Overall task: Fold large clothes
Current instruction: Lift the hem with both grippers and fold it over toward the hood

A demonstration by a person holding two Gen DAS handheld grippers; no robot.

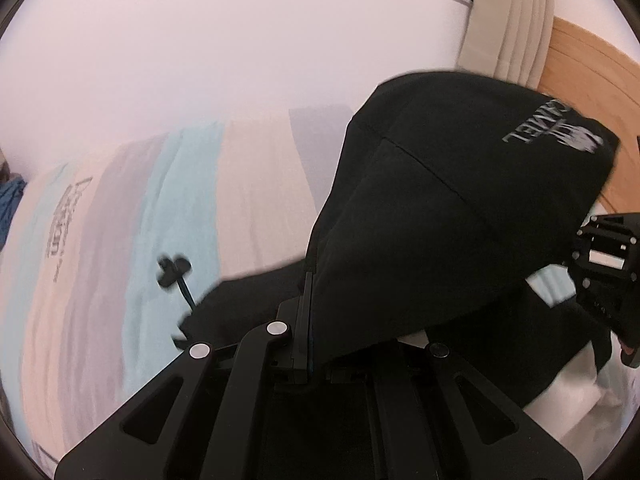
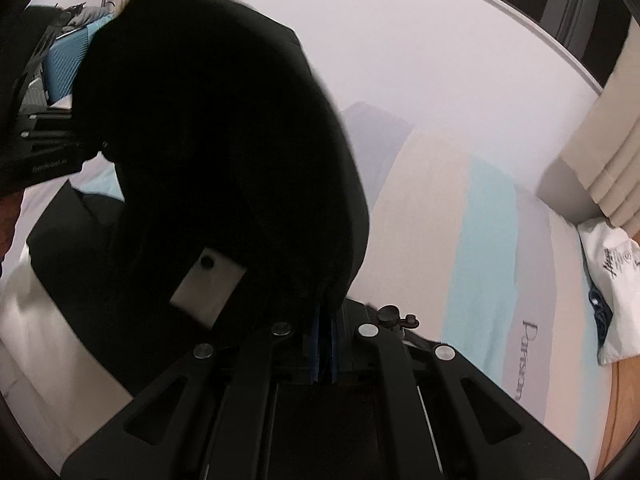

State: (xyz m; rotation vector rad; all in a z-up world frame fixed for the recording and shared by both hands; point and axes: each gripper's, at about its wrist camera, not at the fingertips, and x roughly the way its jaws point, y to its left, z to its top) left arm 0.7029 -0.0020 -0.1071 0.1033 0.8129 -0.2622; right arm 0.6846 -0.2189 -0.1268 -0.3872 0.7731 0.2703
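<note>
Black garment [image 1: 460, 208] hangs lifted above the striped bed sheet [image 1: 248, 184], bunched between both claws. The left gripper [image 1: 308, 312] is clenched on one fabric edge, the right gripper [image 2: 326, 320] clenched on another. To fold well, I judge both should keep equal tension and lower the cloth flat, edges aligned.

- my black garment [image 1: 460, 216], grey logo print, upper right of frame
- bedsheet [image 1: 192, 208] striped pale blue, beige, grey-mauve
- white bag [image 2: 612, 280], dark print, right edge
- wood floor [image 1: 580, 80] orange-tan
</note>
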